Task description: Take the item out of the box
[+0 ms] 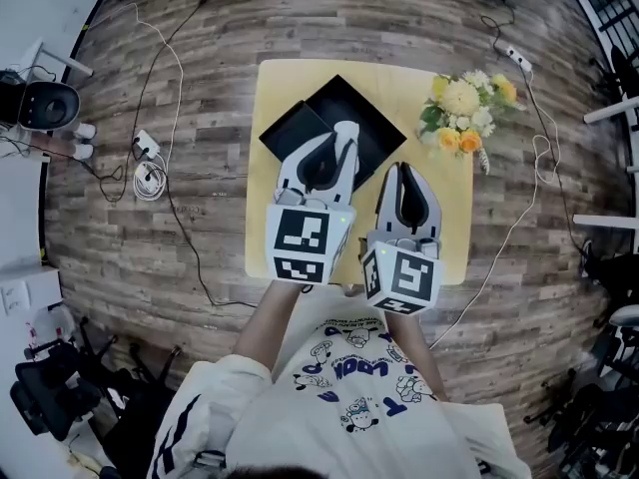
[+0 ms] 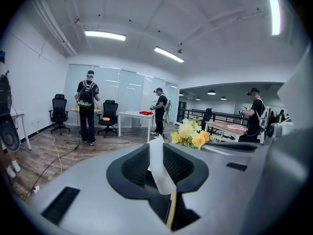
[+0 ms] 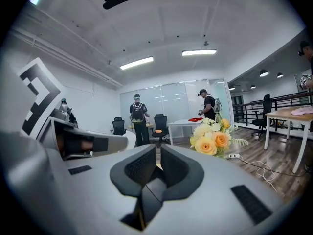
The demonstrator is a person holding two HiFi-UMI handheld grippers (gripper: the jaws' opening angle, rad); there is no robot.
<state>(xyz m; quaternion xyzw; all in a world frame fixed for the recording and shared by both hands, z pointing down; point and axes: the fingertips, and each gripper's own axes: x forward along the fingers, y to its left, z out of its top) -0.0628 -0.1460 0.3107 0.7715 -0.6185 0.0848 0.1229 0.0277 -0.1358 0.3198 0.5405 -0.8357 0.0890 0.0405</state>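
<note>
Item (image 2: 161, 173): a thin white strip, paper-like and plain, with a slightly bent top edge. We see it standing upright between the left gripper's (image 2: 157, 148) dark ribbed pads. The jaws are clamped on it from both sides, and its top pokes out above them. The item is out of the box (image 1: 364, 128) and held in the air. In the head view the left gripper's (image 1: 344, 133) tip sits over the box, and we can't pick out the strip there.

Box: black and opened into two flat square parts on the far half of the yellow table (image 1: 262, 218). One part is turned like a diamond and the other (image 1: 290, 133) lies at its left, touching or overlapping it. We can't tell which is the lid.

Left gripper: it reaches away from the person, angled a little to the right, with its body over the box. Its gripper view looks about level across the room.

Right gripper (image 1: 404, 168): it lies just beside the left one and roughly parallel to it, over bare table between the box and the flowers (image 1: 461, 113). Its jaws (image 3: 158, 153) are drawn together to a thin slit, with nothing between them. It also points about level.

Both bare forearms (image 1: 265, 322) come in from the bottom of the head view, with the marker cubes (image 1: 300, 242) at the near ends.

In both gripper views the flowers (image 3: 212, 138) show just past the jaws, to the right, with people (image 2: 87, 106) and chairs (image 2: 59, 112) far behind.
</note>
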